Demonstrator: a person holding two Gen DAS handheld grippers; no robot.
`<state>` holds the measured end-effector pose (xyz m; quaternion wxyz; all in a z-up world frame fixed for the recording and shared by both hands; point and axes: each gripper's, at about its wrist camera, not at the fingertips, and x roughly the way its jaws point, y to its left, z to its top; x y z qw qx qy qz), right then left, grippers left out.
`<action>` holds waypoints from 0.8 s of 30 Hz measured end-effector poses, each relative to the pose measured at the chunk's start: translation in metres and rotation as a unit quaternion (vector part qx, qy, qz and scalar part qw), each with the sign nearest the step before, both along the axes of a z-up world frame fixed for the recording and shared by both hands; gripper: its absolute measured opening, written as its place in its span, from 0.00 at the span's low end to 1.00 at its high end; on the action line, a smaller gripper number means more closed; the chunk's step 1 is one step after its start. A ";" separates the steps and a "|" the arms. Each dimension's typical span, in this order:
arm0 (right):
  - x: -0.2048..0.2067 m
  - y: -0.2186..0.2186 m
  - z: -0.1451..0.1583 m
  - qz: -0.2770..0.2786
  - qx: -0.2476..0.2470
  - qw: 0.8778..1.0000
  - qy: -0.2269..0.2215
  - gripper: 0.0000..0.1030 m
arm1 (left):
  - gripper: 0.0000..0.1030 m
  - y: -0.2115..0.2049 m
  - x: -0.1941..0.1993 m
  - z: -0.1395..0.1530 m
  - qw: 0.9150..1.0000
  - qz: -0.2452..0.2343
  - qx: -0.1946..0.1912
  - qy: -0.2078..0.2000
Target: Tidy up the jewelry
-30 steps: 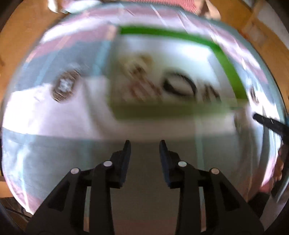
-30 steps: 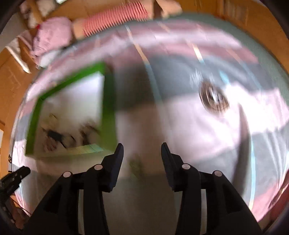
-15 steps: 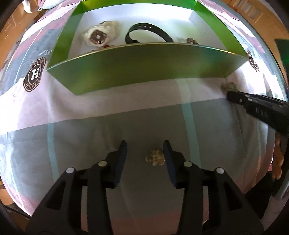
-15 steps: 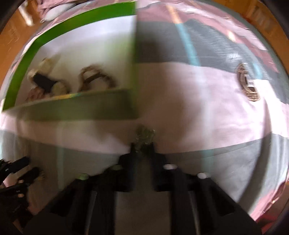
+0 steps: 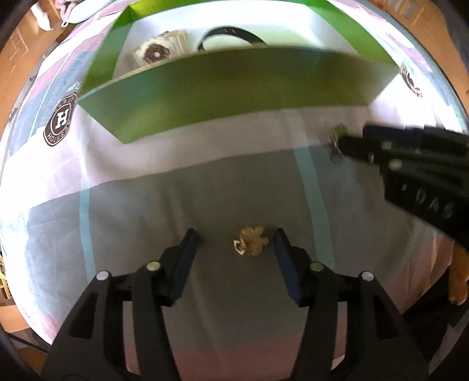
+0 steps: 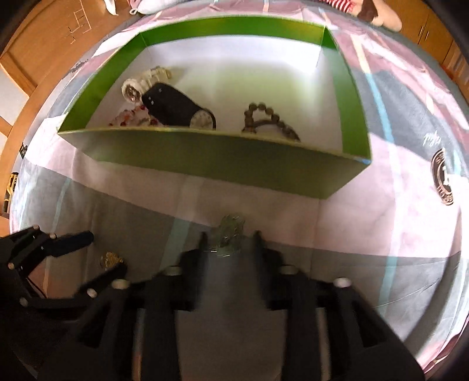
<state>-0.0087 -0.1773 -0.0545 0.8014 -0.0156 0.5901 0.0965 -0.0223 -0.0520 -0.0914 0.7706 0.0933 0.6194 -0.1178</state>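
Observation:
A small gold jewelry piece (image 5: 251, 241) lies on the grey cloth between the fingers of my open left gripper (image 5: 234, 244); it also shows in the right wrist view (image 6: 110, 259). My right gripper (image 6: 229, 237) has its fingers around a greenish silver jewelry piece (image 6: 230, 230), with gaps at both sides; the same piece shows at its tips in the left wrist view (image 5: 337, 137). The green box (image 6: 222, 158) stands just beyond, holding a white watch (image 6: 140, 83), a black watch (image 6: 176, 107), red beads (image 6: 129, 117) and a brown bead bracelet (image 6: 269, 118).
The striped pink and grey cloth (image 5: 146, 158) with round logo patches (image 5: 60, 118) covers the surface. Wooden floor and furniture (image 6: 44, 38) lie beyond the cloth. A pillow (image 6: 152, 4) rests at the far edge.
Both grippers dropped low toward the cloth near the green box. The left came down around the gold piece and opened wider. The right gripper's fingers stand wider around the greenish piece than half a second ago.

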 end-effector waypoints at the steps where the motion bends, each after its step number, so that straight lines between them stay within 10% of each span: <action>1: 0.000 0.001 0.002 0.001 -0.001 1.000 -0.005 0.36 | 0.52 -0.003 -0.001 -0.002 1.000 -0.004 0.006 -0.002; 5: 0.005 0.003 -0.003 0.001 -0.004 1.000 -0.010 0.34 | 0.32 -0.003 -0.001 0.000 1.000 0.000 -0.001 -0.006; 9: 0.005 0.005 -0.010 0.001 -0.004 1.000 -0.007 0.11 | 0.22 0.004 0.005 0.003 1.000 0.012 -0.005 -0.005; 24: -0.012 0.020 -0.005 0.044 0.015 0.999 0.014 0.05 | 0.22 0.023 0.012 0.013 0.997 0.068 -0.014 -0.018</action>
